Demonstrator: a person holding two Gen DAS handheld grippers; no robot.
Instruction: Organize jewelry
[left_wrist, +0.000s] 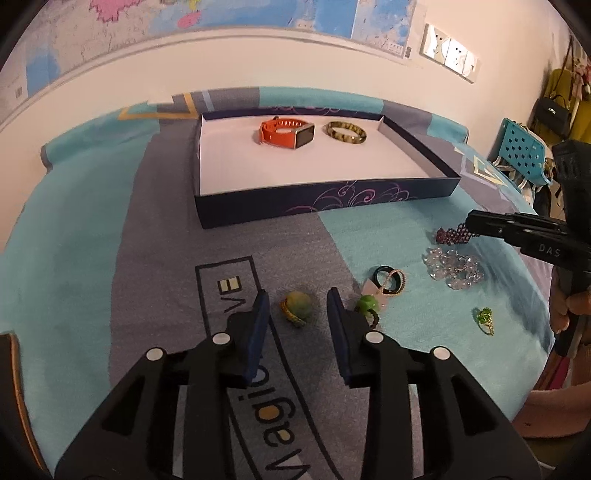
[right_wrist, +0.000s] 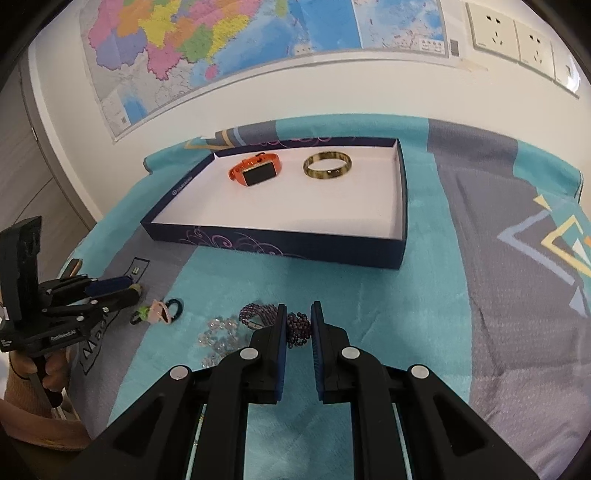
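A dark blue box (left_wrist: 325, 201) (right_wrist: 280, 243) with a white floor holds an orange watch (left_wrist: 286, 133) (right_wrist: 256, 170) and a mottled bangle (left_wrist: 345, 132) (right_wrist: 327, 166). My left gripper (left_wrist: 298, 301) is open around a yellow-green ring (left_wrist: 296, 308) on the cloth. My right gripper (right_wrist: 298, 314) (left_wrist: 471, 223) is closed on a purple bead bracelet (right_wrist: 297, 328) (left_wrist: 452, 235). A clear crystal bracelet (left_wrist: 452, 267) (right_wrist: 218, 334), a dark ring (left_wrist: 389, 280) (right_wrist: 173, 308), a pink piece (right_wrist: 159, 312), a green bead ring (left_wrist: 365, 306) and a small green ring (left_wrist: 484, 319) lie loose.
A teal and grey cloth (left_wrist: 92, 258) (right_wrist: 461, 295) covers the table. A wall with a map (right_wrist: 221, 40) stands behind the box. A blue perforated chair (left_wrist: 522, 147) and hanging bags stand at the far right.
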